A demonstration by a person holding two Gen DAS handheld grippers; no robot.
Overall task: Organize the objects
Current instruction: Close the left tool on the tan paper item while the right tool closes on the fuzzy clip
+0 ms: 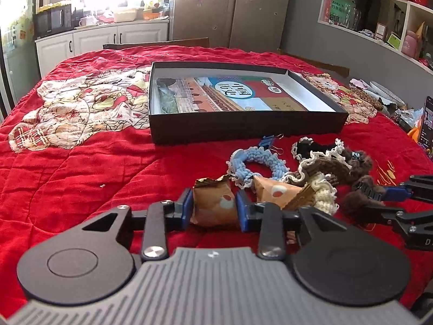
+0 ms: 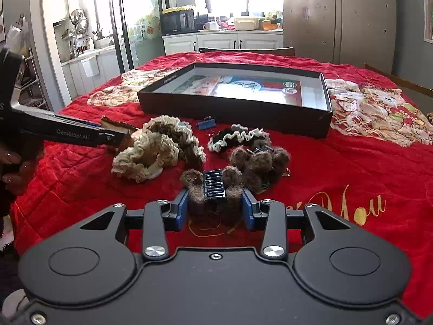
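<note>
Two grasps on at once. My left hand-held gripper has its blue pads pressed on either side of a brown snack packet, low over the red quilted cover on the desk. My right hand-held gripper is clamped on a furry brown claw clip, black teeth facing up between the pads.

Doing it well, as I judge it:
- Packet is soft and crinkly; grip sits mid-body, which should hold, but I would lift straight up so its torn top does not drag the blue crochet scrunchie touching it behind.
- A second packet lies just beside the right pad; keep clear of it on the lift.
- Clip fur compresses (the hard core is what matters), so keep the squeeze steady; a second furry clip lies right behind and could snag.
- Thin rubber band under the right gripper; mind it does not ride up.

Container: one shallow black box farther back on the cover, open-topped, white inside. It holds a flat printed book or board, lying flat and filling most of the floor; a bare white strip shows at one end. Nothing else seen inside. Cream scrunchie, black-and-white scrunchie and blue binder clip still lie outside, between me and the box.
</note>
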